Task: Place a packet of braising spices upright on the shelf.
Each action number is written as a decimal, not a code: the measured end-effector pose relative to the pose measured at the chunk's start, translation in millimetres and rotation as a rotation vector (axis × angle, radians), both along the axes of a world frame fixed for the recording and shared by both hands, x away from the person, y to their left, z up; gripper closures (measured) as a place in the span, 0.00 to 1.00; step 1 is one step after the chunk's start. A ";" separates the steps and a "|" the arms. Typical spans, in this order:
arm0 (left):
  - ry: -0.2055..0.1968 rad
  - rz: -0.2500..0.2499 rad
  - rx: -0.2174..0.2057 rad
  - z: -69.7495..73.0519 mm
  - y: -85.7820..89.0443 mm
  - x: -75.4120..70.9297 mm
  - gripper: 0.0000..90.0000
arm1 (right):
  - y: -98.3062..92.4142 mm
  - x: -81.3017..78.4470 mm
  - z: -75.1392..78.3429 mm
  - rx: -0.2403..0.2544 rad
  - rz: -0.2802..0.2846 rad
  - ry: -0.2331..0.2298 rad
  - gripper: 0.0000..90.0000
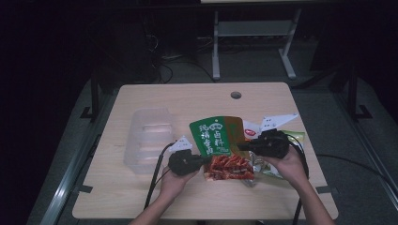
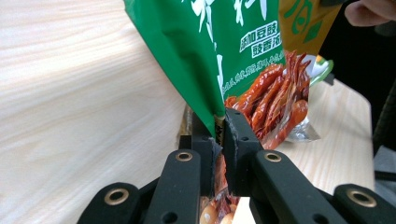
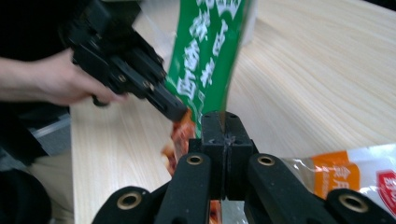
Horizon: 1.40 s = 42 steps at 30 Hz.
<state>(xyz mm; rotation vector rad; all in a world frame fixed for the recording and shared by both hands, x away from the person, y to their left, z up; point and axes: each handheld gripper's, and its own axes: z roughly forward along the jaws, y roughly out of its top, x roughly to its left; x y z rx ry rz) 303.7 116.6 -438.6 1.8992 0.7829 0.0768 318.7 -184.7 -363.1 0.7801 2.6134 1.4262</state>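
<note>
Green-and-orange printed plastic snack pouch with white lettering and a picture of red-brown food strips (image 1: 220, 143) is held up off the light wooden tabletop (image 1: 197, 101), between the two grippers. Left gripper (image 1: 206, 160) clenched on the pouch's lower left edge; in the left gripper view the green film (image 2: 205, 56) rises straight out from between the black jaws, pads pressed on it. Right gripper (image 1: 240, 146) clenched on the pouch's opposite edge; in the right gripper view the jaws meet with the green film (image 3: 210, 51) pinched at their tips, and the left gripper (image 3: 180, 112) shows just left of them, biting the same pouch. Pouch stands roughly upright, its food-print lower part hanging below both sets of jaws.

Clear plastic lidded box (image 1: 149, 138) lies on the tabletop well to the outer side of the left jaws. Small pile of other snack packets, white, orange and green (image 1: 272, 124), sits just behind and under the right gripper; one orange-and-white packet (image 3: 355, 175) lies flat to the right of the right jaws. Person's left hand (image 1: 176, 180) and right hand (image 1: 288, 164) wrap the gripper bodies.
</note>
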 end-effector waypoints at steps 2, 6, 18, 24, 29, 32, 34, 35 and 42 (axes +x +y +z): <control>-0.010 -0.008 0.019 2.1 -0.2 -1.7 0.93 | 5.7 1.5 -4.6 -0.022 0.007 0.029 0.93; -0.037 -0.015 0.048 4.8 -4.3 -5.6 0.93 | 15.6 2.2 -8.3 -0.069 0.018 0.029 0.90; -0.056 -0.014 0.069 7.0 -1.9 -9.8 0.87 | 17.9 6.2 -11.4 -0.068 0.008 0.079 0.99; -0.069 0.011 0.076 9.5 1.5 -16.7 0.70 | 15.9 0.1 -5.5 -0.009 0.016 0.087 1.00; -0.078 0.011 0.080 12.9 6.6 -21.6 0.63 | 18.8 -10.3 4.0 0.015 0.009 0.044 1.00; -0.083 0.019 0.085 13.3 9.0 -25.7 0.58 | 20.7 -14.9 10.0 0.018 0.002 0.018 1.00; -0.089 0.022 0.076 13.4 11.4 -28.2 0.57 | 20.7 -15.8 12.3 0.033 -0.002 0.015 1.00; -0.093 0.021 0.077 13.8 12.8 -29.0 0.57 | 20.7 -15.8 12.3 0.033 -0.002 0.015 1.00; -0.103 0.031 0.089 10.1 18.9 -37.9 0.51 | 20.6 -17.2 23.2 0.063 -0.021 -0.002 1.00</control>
